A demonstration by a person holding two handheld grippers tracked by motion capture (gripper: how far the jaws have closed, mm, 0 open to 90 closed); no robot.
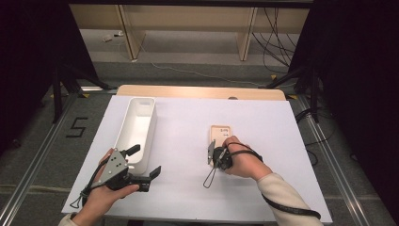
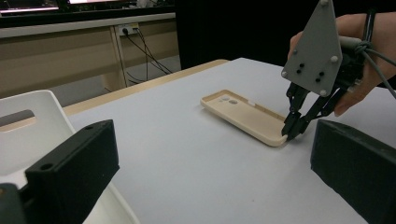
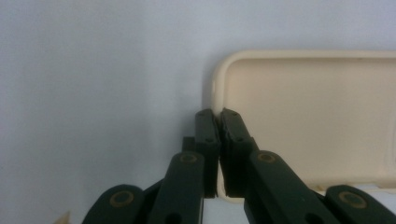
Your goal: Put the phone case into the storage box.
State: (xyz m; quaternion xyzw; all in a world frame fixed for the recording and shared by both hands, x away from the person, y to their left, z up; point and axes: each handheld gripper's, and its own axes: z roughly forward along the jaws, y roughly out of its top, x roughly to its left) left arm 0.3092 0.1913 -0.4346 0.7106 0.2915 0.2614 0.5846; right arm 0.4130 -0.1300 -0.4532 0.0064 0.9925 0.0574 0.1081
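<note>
The right hand-held gripper [image 2: 290,132] was pinched shut on the near rim of a phone case [image 2: 243,115], one jaw outside the wall and one inside. The case was a pale cream shell with rounded corners and a low raised lip, lying open side up; small cut-outs showed at its far end. It lay flat on the white bench [image 1: 188,141], right of centre. The left hand-held gripper [image 1: 141,165] stood wide open and empty beside a long white bin [image 1: 136,127].
</note>
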